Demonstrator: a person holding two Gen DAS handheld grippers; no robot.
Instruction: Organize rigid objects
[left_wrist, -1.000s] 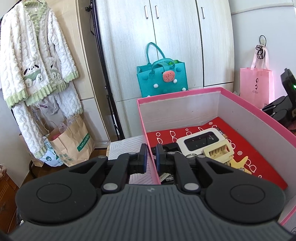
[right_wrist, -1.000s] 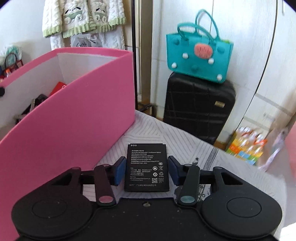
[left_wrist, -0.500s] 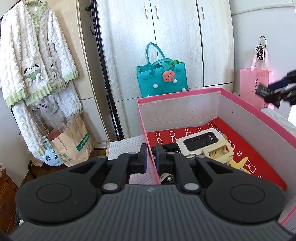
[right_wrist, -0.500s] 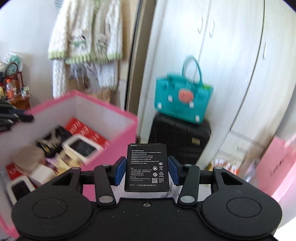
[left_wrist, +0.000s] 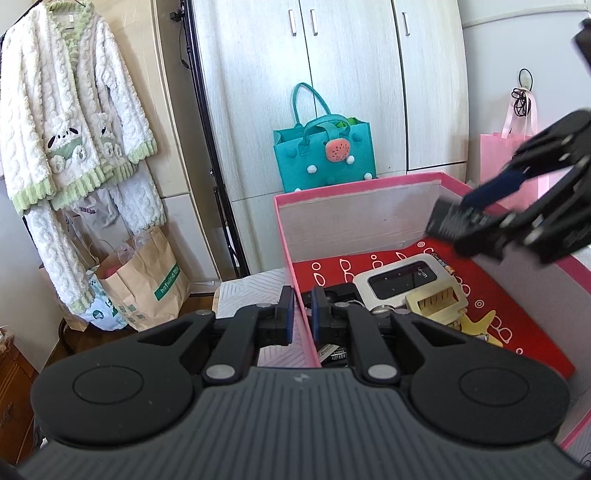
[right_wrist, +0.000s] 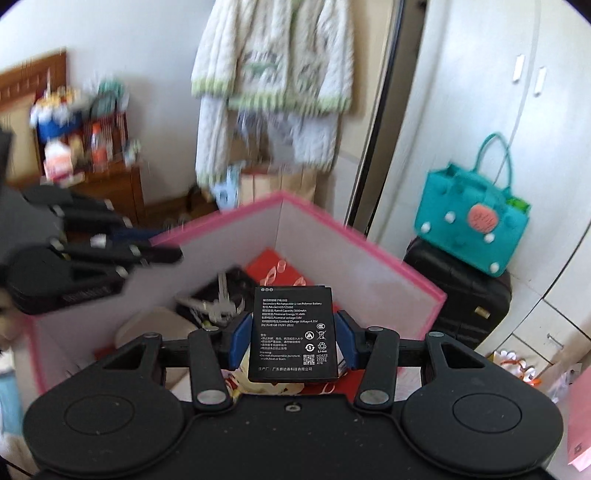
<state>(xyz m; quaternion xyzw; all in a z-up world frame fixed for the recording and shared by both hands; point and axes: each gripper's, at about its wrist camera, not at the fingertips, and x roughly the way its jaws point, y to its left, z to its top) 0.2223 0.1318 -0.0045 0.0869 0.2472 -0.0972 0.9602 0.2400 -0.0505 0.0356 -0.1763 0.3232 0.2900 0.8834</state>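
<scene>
Bedroom setting: pale wood-grain wardrobe doors (left_wrist: 351, 92) at the back, a fluffy white-and-green robe (left_wrist: 70, 122) hanging at left, a teal felt handbag (left_wrist: 325, 155) on a black suitcase (right_wrist: 458, 291), a brown paper bag (left_wrist: 147, 277) on the floor, a pink gift bag (left_wrist: 506, 166) at right. The pink box (left_wrist: 354, 184) sat on a white cloth with grey line pattern (left_wrist: 251, 291); its floor was red with white eyeglass prints

Inside the box: a white pocket router (left_wrist: 402, 280) marked "Wi-Fi", a beige plastic piece (left_wrist: 436, 302), keys (right_wrist: 218, 302), other small dark items too cluttered to name. Paper bag carried green lettering, not legible

Battery (right_wrist: 291, 332): black, flat, label readable as "Secondary Rechargeable Li-ion Polymer Battery", with CE and recycling marks and a QR code

Left gripper (left_wrist: 298, 314) pinched the box's near-left wall, fingers pressed together on either side of the pink edge, pointing slightly down. Right gripper (right_wrist: 291, 338) clamped the battery by its 2 long edges between blue pads, label facing the camera, held above the box interior and tilted downward; blurred in the left view
</scene>
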